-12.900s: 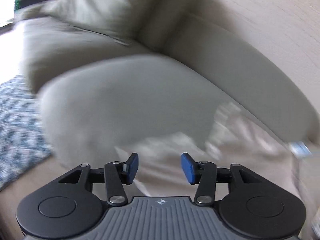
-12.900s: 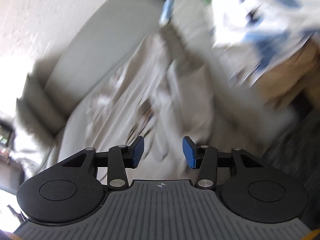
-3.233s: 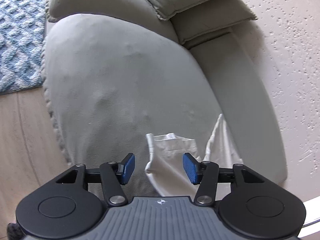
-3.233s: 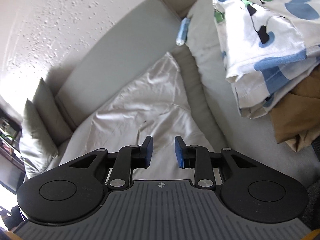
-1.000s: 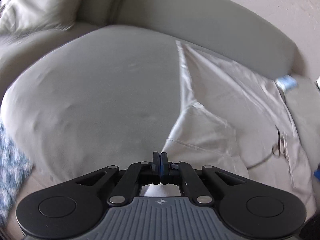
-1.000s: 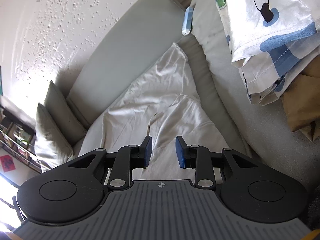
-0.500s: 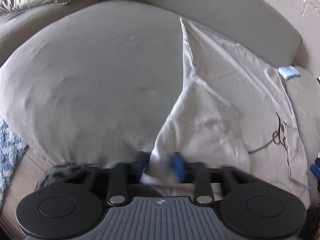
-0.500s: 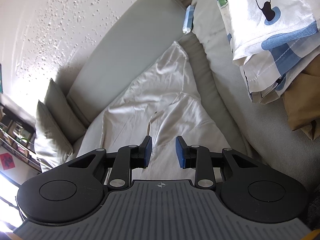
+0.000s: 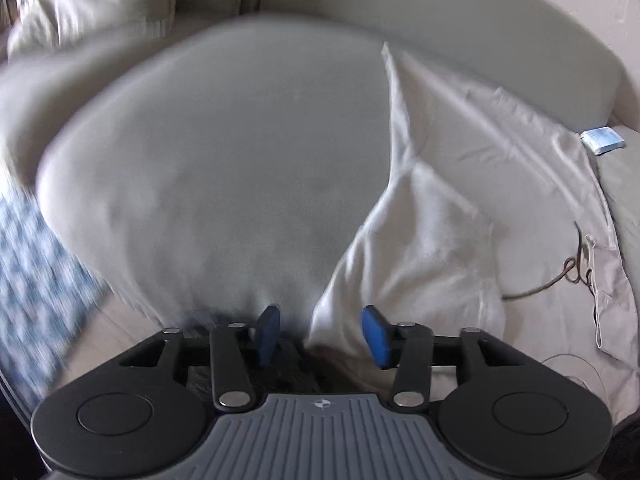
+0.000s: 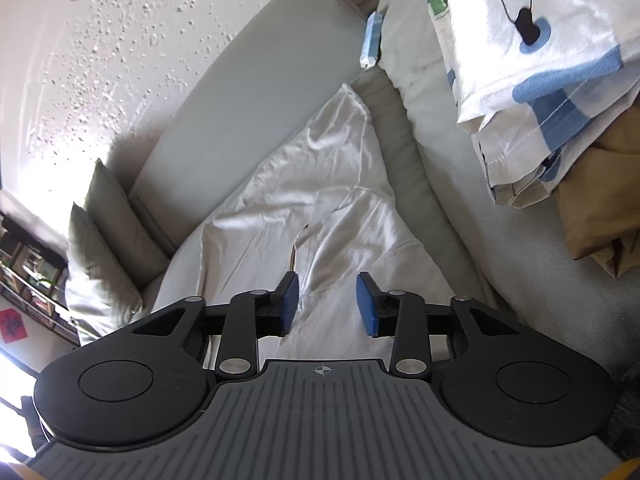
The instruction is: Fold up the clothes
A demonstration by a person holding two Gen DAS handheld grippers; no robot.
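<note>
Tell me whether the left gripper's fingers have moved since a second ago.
Yes. The left gripper was pinched shut on the white garment's corner; its fingers are now opening, and that corner lies loose between them on the grey sofa cushion.

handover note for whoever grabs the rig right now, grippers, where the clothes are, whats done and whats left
Left gripper: jaws opening, a corner of the cream garment between them, no longer pinched.
Right gripper: jaws opening over the same garment, pads apart, nothing gripped.
Garment lies on the grey sofa, one flap folded over, rest wrinkled.
Patterned cloth and tan cloth sit piled to the right.
Left: finish folding the garment, then the pile.
</note>
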